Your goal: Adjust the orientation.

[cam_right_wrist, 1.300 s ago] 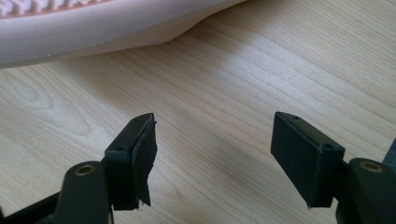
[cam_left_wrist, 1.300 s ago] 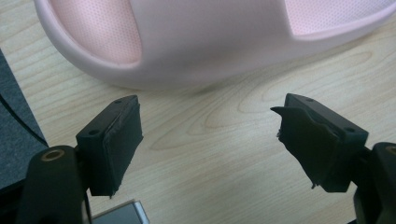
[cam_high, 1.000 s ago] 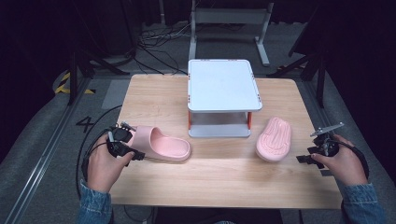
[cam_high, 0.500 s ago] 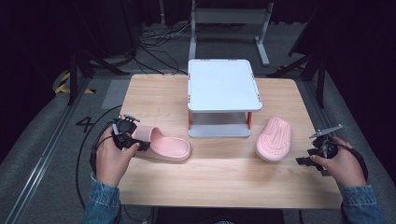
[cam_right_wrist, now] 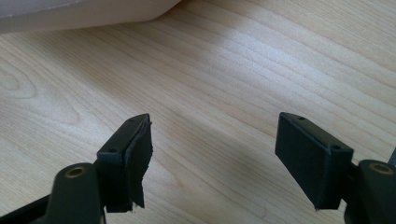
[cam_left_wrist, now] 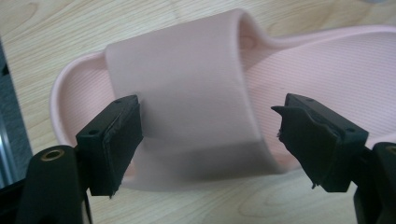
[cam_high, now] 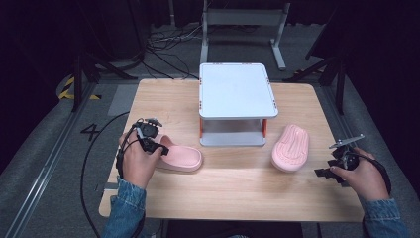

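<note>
Left tool [cam_left_wrist: 210, 140] spread wide, jaws just opened further, straddling strap of pink foam slipper [cam_high: 181, 156] near bench [cam_high: 237, 188] left edge, pads not pressing. Advice: centre strap, push deeper, then close. Right tool [cam_right_wrist: 215, 154] spread, empty, over bare wood near right edge.

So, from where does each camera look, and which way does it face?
High view: above the person's side, facing forward and down on the table; both forearms show.
Left gripper view: rides the left gripper, jaws open around the left slipper's strap.
Right gripper view: rides the right gripper, facing bare table.
Shared: high and left views show the left slipper.
</note>
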